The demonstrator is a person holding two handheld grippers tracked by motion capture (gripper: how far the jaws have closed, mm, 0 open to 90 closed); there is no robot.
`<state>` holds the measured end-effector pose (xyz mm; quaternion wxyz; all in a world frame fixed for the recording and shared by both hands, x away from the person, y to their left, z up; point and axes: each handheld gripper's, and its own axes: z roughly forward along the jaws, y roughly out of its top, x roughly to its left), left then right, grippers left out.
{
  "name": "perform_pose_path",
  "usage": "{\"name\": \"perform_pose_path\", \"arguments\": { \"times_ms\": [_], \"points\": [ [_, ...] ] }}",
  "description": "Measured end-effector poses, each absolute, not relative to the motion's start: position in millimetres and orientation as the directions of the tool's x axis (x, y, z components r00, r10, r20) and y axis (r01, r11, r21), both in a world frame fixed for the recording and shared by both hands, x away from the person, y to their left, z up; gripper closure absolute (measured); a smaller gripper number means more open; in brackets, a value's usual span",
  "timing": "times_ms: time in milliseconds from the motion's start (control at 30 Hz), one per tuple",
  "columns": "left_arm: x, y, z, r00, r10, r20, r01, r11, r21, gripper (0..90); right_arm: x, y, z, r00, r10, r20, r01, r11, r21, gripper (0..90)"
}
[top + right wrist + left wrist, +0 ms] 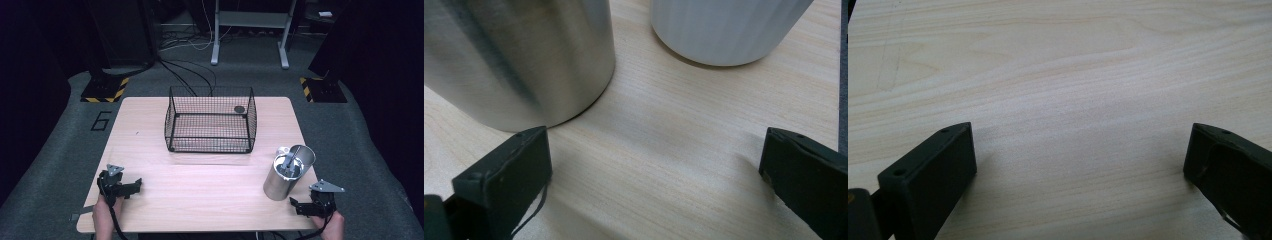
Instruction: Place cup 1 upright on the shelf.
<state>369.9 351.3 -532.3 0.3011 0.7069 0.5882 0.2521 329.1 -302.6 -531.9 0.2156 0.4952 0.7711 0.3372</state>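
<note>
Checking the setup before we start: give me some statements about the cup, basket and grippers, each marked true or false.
1. The steel cup stands upright on the table. True.
2. The wire basket holds the steel cup. False: the cup stands outside, nearer the right gripper.
3. Both grippers are open. True: the left gripper has its jaws wide apart too.
4. The right gripper grips the cup. False: nothing sits between its jaws.
</note>
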Motion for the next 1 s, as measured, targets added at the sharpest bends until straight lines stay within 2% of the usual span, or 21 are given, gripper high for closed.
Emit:
{"name": "perform_pose_path", "arguments": {
  "times_ms": [1000],
  "points": [
    [370.1,351.1,-532.5,0.176,0.984,0.005,0.676,-0.124,0.727,0.4,325.5,-299.1,-528.9,-0.416,0.909,-0.017,0.625,0.3,0.721,0.0]
  ]
}}
